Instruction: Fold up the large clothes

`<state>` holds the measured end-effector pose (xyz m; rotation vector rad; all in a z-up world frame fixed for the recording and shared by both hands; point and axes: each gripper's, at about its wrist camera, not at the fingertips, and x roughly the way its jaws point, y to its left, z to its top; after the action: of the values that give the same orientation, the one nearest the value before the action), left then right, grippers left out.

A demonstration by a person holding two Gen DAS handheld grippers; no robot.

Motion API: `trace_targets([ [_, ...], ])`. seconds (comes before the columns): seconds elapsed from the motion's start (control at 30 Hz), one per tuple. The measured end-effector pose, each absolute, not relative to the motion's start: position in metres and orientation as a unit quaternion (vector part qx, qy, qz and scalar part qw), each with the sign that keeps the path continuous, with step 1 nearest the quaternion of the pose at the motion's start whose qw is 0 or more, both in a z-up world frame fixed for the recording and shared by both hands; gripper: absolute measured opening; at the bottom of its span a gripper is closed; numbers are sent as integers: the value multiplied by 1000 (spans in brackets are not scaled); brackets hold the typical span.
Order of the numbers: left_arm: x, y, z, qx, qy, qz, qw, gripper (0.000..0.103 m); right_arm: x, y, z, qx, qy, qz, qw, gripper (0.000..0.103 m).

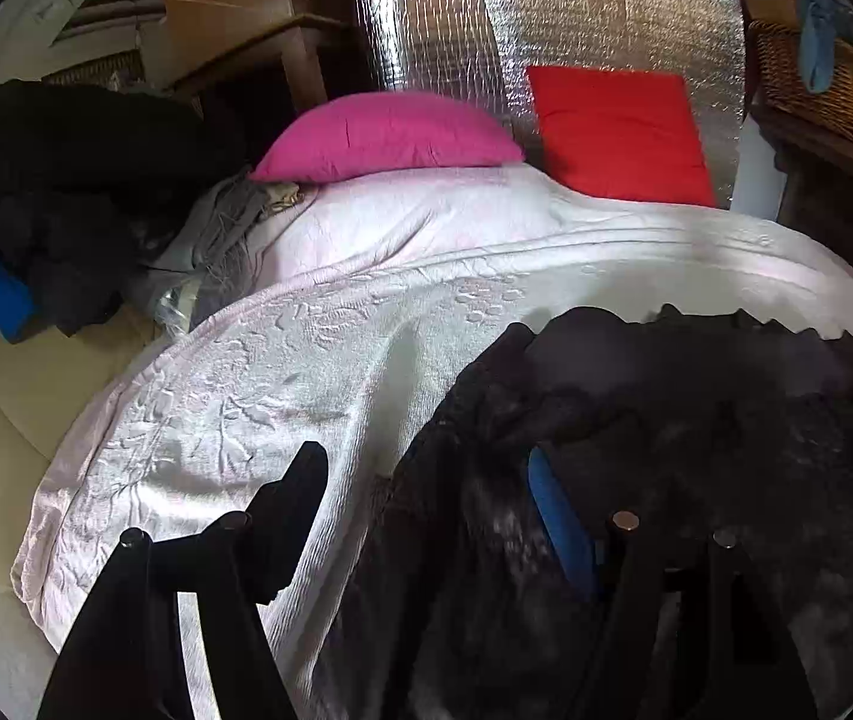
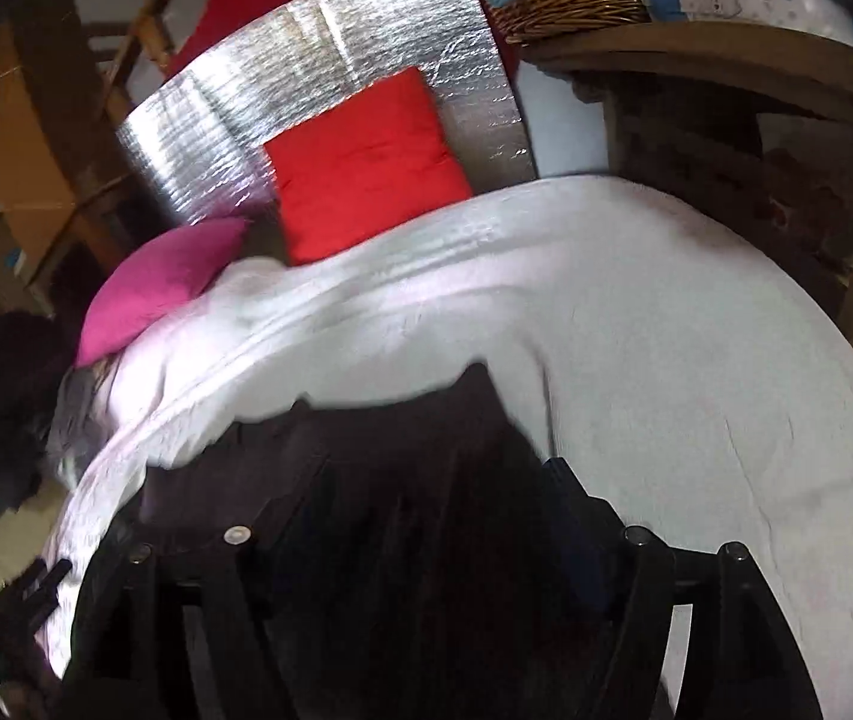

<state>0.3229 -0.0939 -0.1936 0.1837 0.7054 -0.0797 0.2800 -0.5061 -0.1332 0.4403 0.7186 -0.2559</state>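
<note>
Both wrist cams looking down-fwd over the bed (image 1: 366,312) from close up; both sharing red pillow (image 1: 618,132), pink pillow (image 2: 156,282), upper frame.

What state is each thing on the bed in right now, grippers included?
Black garment: lying bunched on the bedspread, not held.
Left gripper: open, nothing pinched.
Right gripper: open, over the garment.
White bedspread: spread out, wrinkled.
Pink pillow: lying flat.
Red pillow: propped upright.

White-covered bed (image 1: 426,276): dark garment (image 1: 696,420), pink pillow (image 1: 384,138).
</note>
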Motion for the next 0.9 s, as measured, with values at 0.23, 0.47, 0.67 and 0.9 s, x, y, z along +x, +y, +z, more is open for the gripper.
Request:
trace_targets([
  [0.23,275,-82,-198,86,334,-46,938,71,224,-476,-146,172,369,-125,905,74],
  [0.47,257,-80,-201,90,327,-42,940,71,219,-483,-180,175,431,-135,875,73],
  [0.67,258,-82,-199,92,321,-45,941,71,234,-478,-199,132,467,-158,860,73],
  [0.9,259,-82,-200,94,323,-49,940,71,239,-481,-201,132,469,-163,858,74],
])
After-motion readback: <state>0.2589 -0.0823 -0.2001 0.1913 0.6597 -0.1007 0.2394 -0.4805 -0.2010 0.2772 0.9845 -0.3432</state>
